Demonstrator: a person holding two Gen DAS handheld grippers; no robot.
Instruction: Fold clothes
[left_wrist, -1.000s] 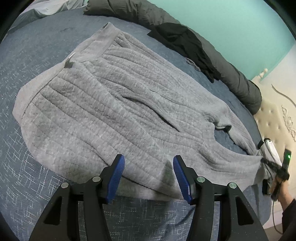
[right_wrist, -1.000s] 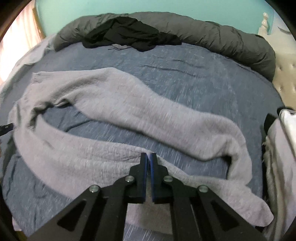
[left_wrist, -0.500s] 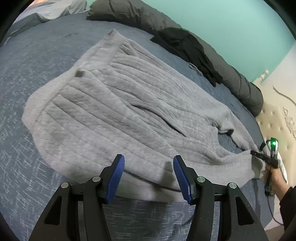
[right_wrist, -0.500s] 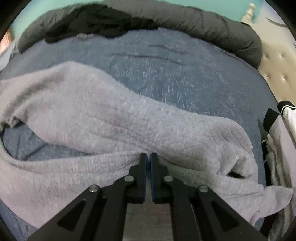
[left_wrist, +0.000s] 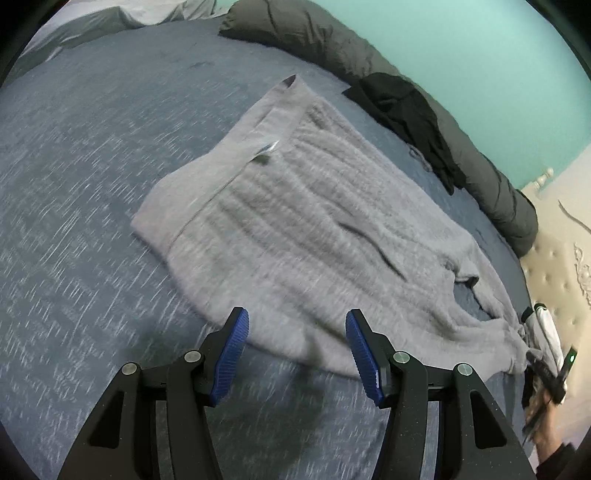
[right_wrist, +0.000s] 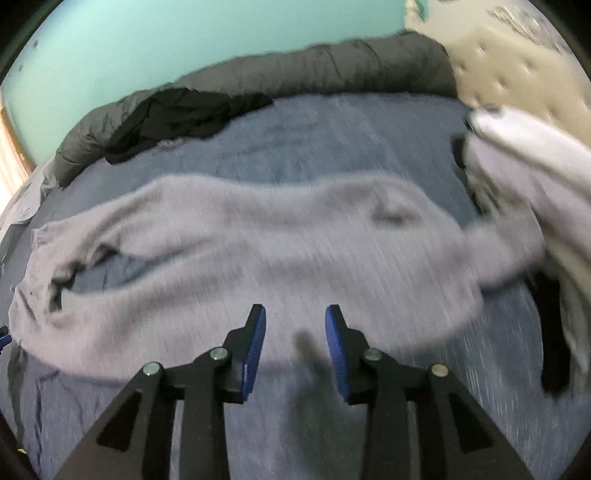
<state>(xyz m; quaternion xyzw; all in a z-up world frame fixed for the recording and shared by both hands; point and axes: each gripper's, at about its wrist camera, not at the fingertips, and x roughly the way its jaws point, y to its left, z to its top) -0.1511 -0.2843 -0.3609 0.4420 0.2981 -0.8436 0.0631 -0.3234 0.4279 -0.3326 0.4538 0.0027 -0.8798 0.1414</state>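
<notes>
Big blue bed cover (left_wrist: 85, 155) fills most of both views. A long dark grey rolled quilt (left_wrist: 491, 177) lies along the far edge by the green wall (left_wrist: 480, 48), w/ a cream padded headboard (right_wrist: 517, 66) at the right. The grey knit sweater (left_wrist: 303, 229) lies spread flat in the middle of the bed, near edge just past the tongs, sleeve reaching to the right. A black cloth heap (left_wrist: 413, 114) sits far off, partly on the quilt. A pale pile of clothes (right_wrist: 524, 155) sits at the right edge, blurry.

Left gripper (left_wrist: 295, 350) is about half open, nothing btwn its blue pads, above the sweater's near edge. Right gripper (right_wrist: 295, 343) has jaws opening, nothing held; the sweater lies under it, not pinched.
</notes>
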